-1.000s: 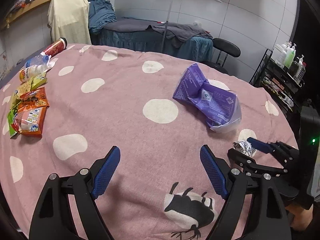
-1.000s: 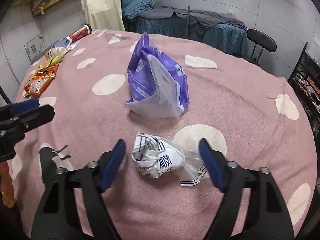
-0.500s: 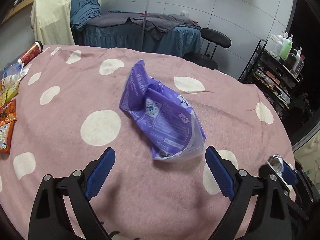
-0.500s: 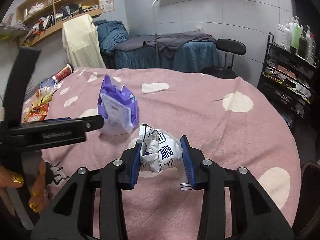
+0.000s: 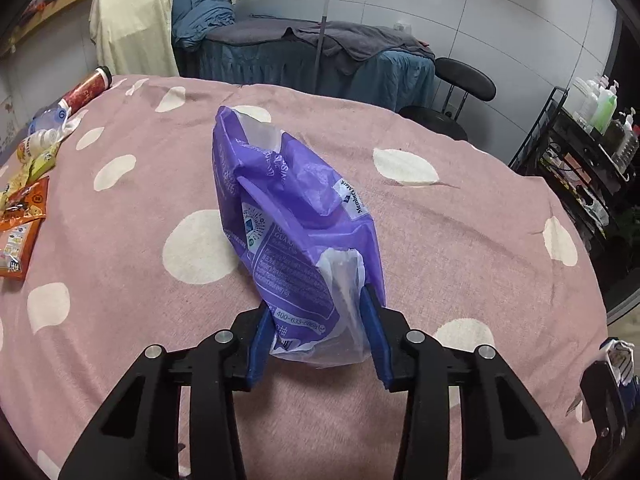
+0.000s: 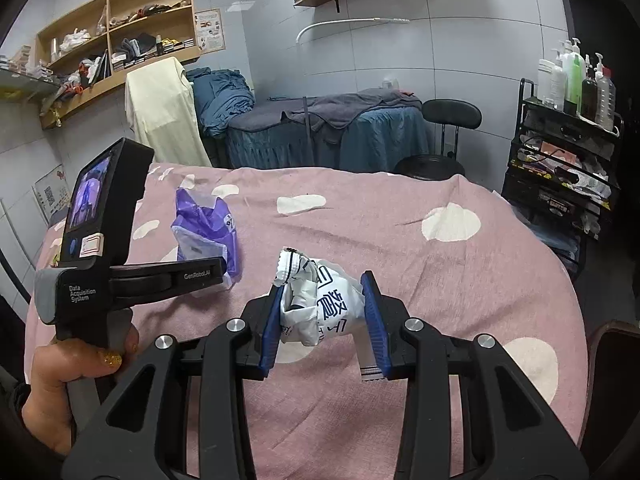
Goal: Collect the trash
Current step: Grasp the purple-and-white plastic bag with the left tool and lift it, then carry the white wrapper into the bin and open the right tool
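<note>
A crumpled purple plastic bag (image 5: 288, 216) lies on the pink spotted bedspread (image 5: 460, 216). My left gripper (image 5: 318, 320) is shut on the bag's near end. The bag (image 6: 208, 224) and the left gripper (image 6: 216, 270) also show in the right wrist view. My right gripper (image 6: 322, 308) is shut on a crumpled white wrapper (image 6: 320, 300) with dark print and holds it above the bedspread (image 6: 440, 280). The right gripper with the wrapper (image 5: 620, 360) shows at the lower right edge of the left wrist view.
Snack packets (image 5: 20, 216), a bottle (image 5: 44, 120) and a red can (image 5: 88, 88) lie at the bed's far left. Behind the bed stand a blue-covered massage table (image 5: 312, 56), a black stool (image 6: 448, 120) and a black rack of bottles (image 6: 568, 128).
My left gripper moved up to the purple bag and shut on its near end. My right gripper shut on the white wrapper and lifted it off the bedspread.
</note>
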{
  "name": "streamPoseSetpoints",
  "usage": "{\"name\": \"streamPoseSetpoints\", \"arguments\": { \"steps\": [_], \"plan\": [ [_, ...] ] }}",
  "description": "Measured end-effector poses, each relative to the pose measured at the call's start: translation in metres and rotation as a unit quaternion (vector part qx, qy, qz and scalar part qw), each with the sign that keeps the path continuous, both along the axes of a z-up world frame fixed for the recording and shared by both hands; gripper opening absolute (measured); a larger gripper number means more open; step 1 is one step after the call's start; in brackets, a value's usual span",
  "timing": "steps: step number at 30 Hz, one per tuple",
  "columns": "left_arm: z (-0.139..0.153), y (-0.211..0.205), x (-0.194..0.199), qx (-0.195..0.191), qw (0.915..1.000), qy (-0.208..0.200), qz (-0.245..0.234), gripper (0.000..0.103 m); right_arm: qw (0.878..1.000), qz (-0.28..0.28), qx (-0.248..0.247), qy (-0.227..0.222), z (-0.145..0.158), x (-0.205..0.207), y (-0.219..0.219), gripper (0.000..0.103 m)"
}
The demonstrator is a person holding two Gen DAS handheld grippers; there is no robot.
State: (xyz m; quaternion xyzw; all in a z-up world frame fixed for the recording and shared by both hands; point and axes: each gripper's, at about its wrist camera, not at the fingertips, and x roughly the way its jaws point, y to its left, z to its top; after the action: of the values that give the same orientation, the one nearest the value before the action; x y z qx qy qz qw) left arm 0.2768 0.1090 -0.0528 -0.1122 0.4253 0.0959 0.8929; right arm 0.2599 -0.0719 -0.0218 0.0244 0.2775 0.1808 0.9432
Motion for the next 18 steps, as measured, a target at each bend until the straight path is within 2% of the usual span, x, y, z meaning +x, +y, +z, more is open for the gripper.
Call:
{"name": "streamPoseSetpoints", "arguments": {
  "steps": [7,12,18],
  "plan": [
    [0.029,-0.009,-0.050,0.006,0.9981,-0.061,-0.004,0.038,0.999,-0.023,0.012,-0.020,0.010,-0.029,-0.023,0.038],
    [0.049,-0.024,-0.091,-0.016,0.9942,-0.105,-0.017,0.039,0.998,-0.049,0.015,-0.038,0.018,-0.062,-0.050,0.038],
    [0.066,-0.062,-0.130,-0.034,0.9875,-0.145,-0.052,0.039,0.994,-0.096,0.012,-0.049,0.017,-0.101,-0.095,0.038]
  ]
}}
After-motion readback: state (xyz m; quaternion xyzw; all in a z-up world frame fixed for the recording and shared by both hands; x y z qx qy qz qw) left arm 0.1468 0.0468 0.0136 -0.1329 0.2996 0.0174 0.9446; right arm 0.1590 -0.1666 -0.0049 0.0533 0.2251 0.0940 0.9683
